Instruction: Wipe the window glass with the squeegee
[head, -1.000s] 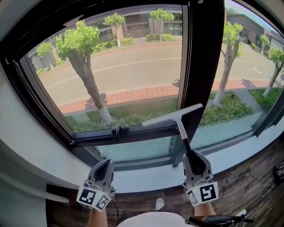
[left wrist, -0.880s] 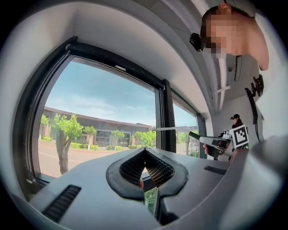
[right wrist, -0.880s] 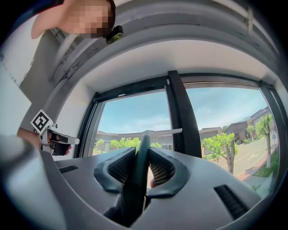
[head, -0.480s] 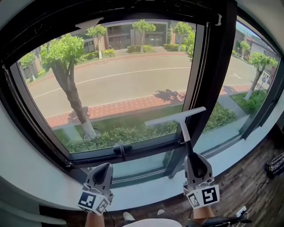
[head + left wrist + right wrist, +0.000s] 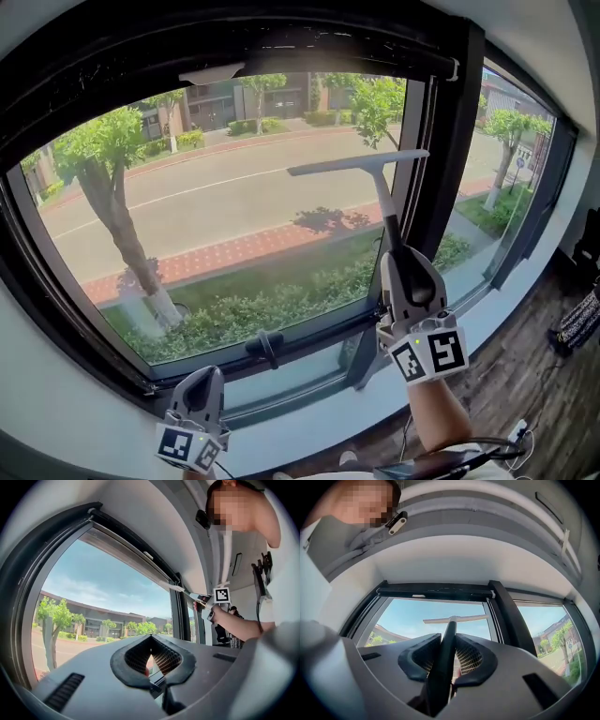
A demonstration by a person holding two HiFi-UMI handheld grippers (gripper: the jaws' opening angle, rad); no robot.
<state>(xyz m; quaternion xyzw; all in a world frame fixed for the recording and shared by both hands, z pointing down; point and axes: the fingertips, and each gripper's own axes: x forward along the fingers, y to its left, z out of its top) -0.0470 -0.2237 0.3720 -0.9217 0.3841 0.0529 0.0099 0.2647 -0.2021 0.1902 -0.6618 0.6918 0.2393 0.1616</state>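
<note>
Right tongs (image 5: 396,255) are clamped on the squeegee (image 5: 360,164) handle; the right gripper view shows the dark shaft pinched between both pads, blade pointing up and away. Left tongs (image 5: 204,380) hang low by the sill (image 5: 309,427), tips together, nothing in them, well apart from the work

The squeegee blade sits high on the glass (image 5: 225,216), in the upper right part of the big pane, roughly level, its right end close to the dark post (image 5: 450,141). I can't tell from here if the rubber is actually pressing on the pane or just in front of it

My read: start of a downward pass, most of the pane not yet covered. To do it well I'd:
- get the whole blade edge flat against the glass, with even pressure end to end
- keep the blade level and pull straight down, no twisting in the grip
- stop short of the latch (image 5: 267,347) on the bottom rail
- overlap the next pass to the left so no strip is missed

Risk: the long handle gives leverage, so the shaft may rotate between the pads if I push too hard
</note>
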